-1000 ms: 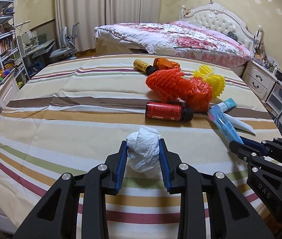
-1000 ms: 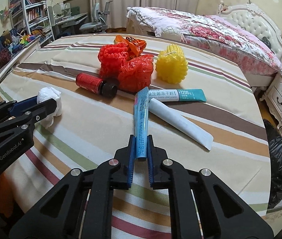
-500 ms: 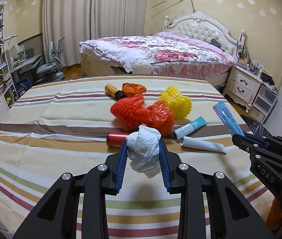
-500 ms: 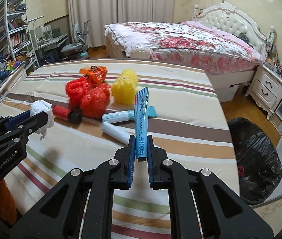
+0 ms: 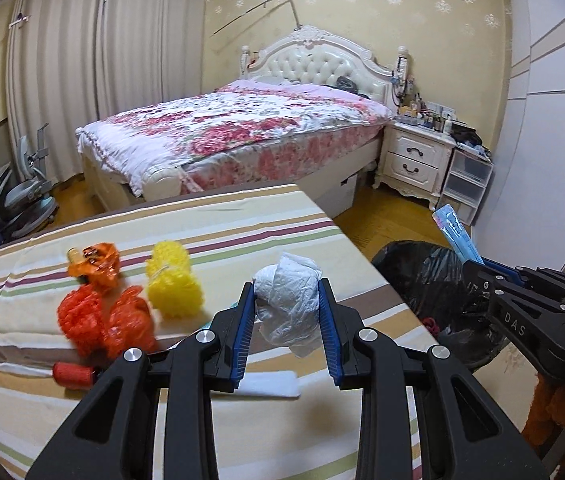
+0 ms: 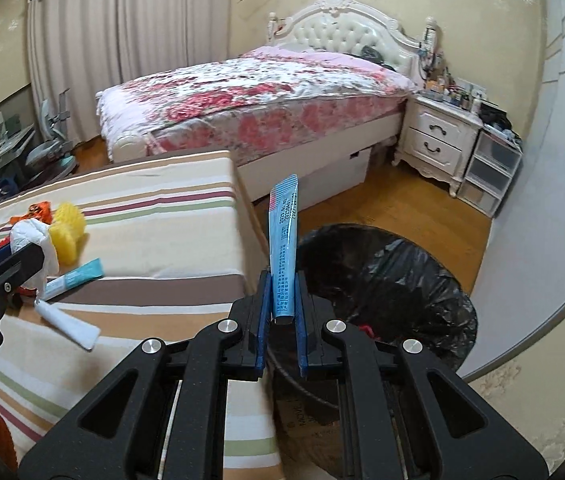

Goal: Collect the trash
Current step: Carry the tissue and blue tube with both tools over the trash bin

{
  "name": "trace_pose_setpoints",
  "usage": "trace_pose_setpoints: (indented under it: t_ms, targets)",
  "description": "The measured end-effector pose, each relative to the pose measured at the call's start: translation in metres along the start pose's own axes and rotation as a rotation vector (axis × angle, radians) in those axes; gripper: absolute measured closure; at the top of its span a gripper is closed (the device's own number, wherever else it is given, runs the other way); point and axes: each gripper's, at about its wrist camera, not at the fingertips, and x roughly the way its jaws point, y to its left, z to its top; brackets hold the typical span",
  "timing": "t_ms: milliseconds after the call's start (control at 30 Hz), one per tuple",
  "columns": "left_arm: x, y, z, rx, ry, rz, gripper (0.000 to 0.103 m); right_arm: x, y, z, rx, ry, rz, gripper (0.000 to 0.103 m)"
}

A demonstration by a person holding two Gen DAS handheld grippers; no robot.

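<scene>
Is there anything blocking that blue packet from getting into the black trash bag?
Nothing visible does. The right gripper holds the blue packet upright, with the open black trash bag just beyond and below it.

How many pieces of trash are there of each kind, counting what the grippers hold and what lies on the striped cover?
Mesh foam fruit nets, two orange-red, one yellow: 3
Small bottles, red and yellow-brown: 2
Squeeze tubes, teal and white: 2
Crumpled white tissue: 1
Blue stick sachet: 1
Crinkled orange wrapper: 1
Total: 10
</scene>
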Motion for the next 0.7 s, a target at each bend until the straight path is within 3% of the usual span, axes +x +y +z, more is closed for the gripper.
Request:
trace_pose_setpoints:
  t_ms: [367,700]
  targets:
    - [0.054,-0.068,0.027,0.092,0.015,-0.095,0.071,0.03,-0.056,-0.004,0.1,0.02,-0.114,0.092]
    - [0.093,-0.097,0.032,0.149,0.064,-0.11,0.071,0.052,-0.081,-0.003,0.172,0.04,-0.136,0.092]
